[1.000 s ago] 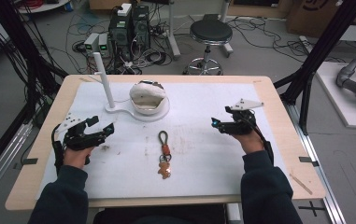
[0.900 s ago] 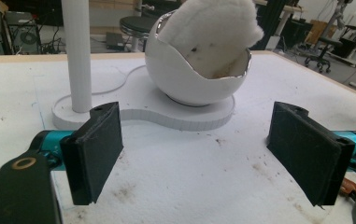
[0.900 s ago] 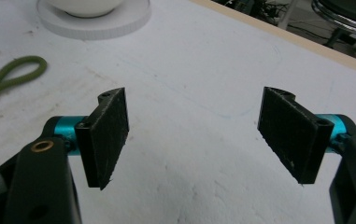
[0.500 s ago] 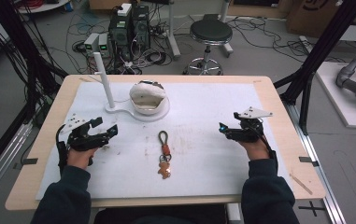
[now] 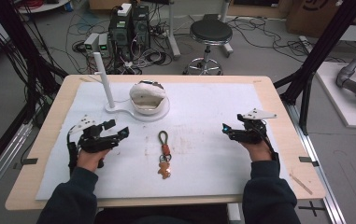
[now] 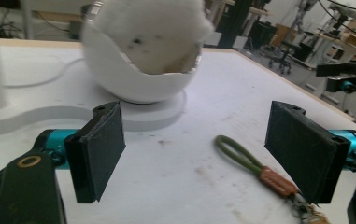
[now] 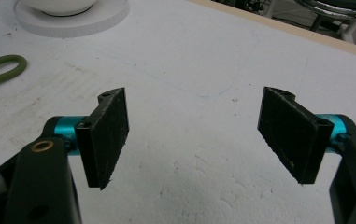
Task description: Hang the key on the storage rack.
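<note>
Keychain (image 5: 163, 154) lies flat mid-table, its green loop (image 6: 235, 153) toward 12 o'clock and the small charm toward 6, untouched. Left gripper (image 5: 119, 132) rests at its 9 o'clock, right gripper (image 5: 227, 130) well apart at 3 o'clock; both have jaws spread wide with nothing between them. At 12 o'clock stands the white post (image 5: 104, 79) on a base that also carries a bowl-like shell (image 5: 146, 97). Judging by this, nothing is done yet: the pick-up and any placing all remain

Bright even indoor light, soft shadows, gripper views' backgrounds blurred
</note>
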### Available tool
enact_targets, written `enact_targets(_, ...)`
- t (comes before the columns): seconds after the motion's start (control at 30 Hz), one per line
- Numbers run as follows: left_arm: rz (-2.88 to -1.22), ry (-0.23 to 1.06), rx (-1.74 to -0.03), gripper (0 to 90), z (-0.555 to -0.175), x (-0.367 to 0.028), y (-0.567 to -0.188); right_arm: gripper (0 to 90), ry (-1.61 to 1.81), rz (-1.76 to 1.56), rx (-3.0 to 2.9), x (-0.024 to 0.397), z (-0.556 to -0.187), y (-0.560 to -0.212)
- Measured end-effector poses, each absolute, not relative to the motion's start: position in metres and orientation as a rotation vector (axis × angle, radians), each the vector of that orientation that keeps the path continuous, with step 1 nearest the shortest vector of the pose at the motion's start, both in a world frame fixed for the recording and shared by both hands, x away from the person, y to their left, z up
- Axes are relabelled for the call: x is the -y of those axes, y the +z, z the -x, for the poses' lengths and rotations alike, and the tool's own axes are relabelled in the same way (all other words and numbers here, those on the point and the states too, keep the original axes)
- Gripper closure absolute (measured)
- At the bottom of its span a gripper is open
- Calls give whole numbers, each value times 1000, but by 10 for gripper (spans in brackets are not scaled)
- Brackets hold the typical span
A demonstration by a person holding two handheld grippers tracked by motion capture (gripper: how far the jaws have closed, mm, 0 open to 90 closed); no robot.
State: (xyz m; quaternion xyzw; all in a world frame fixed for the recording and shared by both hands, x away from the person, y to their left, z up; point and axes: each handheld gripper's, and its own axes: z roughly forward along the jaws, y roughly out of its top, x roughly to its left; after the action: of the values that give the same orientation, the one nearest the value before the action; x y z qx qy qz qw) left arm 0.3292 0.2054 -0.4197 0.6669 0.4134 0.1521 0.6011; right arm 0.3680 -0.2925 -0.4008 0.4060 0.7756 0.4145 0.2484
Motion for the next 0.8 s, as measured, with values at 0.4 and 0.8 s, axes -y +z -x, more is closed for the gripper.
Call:
enact_targets(0.4, -1799, 201, -983, 433, -338, -133, -436, 252, 1167, -1119, -2116, 293, -368, -403)
enact_targets(0.8, -2031, 277, -1020, 374, -335, -72, -449, 257, 1170, -1114, -2121, 293, -368, -403)
